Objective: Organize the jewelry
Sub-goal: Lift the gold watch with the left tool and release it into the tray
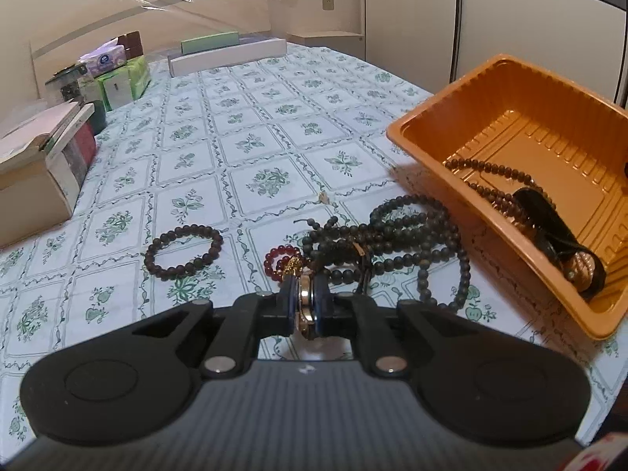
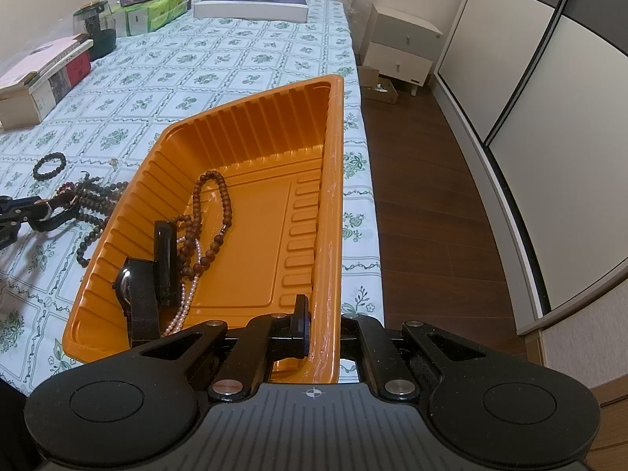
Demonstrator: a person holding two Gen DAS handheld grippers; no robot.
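Observation:
My left gripper [image 1: 305, 302] is shut on a gold-rimmed watch [image 1: 304, 298] with a black strap, low over the pile of jewelry on the cloth. In front of it lie a red bead bracelet [image 1: 279, 256], a long dark bead necklace [image 1: 408, 247] and a dark bead bracelet [image 1: 182, 251]. My right gripper [image 2: 322, 329] is shut on the near right wall of the orange tray [image 2: 333, 180], which sits tilted. The tray holds a brown bead necklace [image 2: 214, 212], a pearl strand [image 2: 184, 302] and a black watch [image 2: 137, 286]. The left gripper also shows in the right wrist view [image 2: 43, 212].
A green-patterned cloth [image 1: 251, 125] covers the table. Books [image 1: 43, 157], tissue packs [image 1: 121, 78], a dark jar [image 2: 96, 27] and long boxes [image 1: 227, 55] line its far and left sides. The table's right edge drops to a wood floor [image 2: 424, 196] with a nightstand [image 2: 404, 47].

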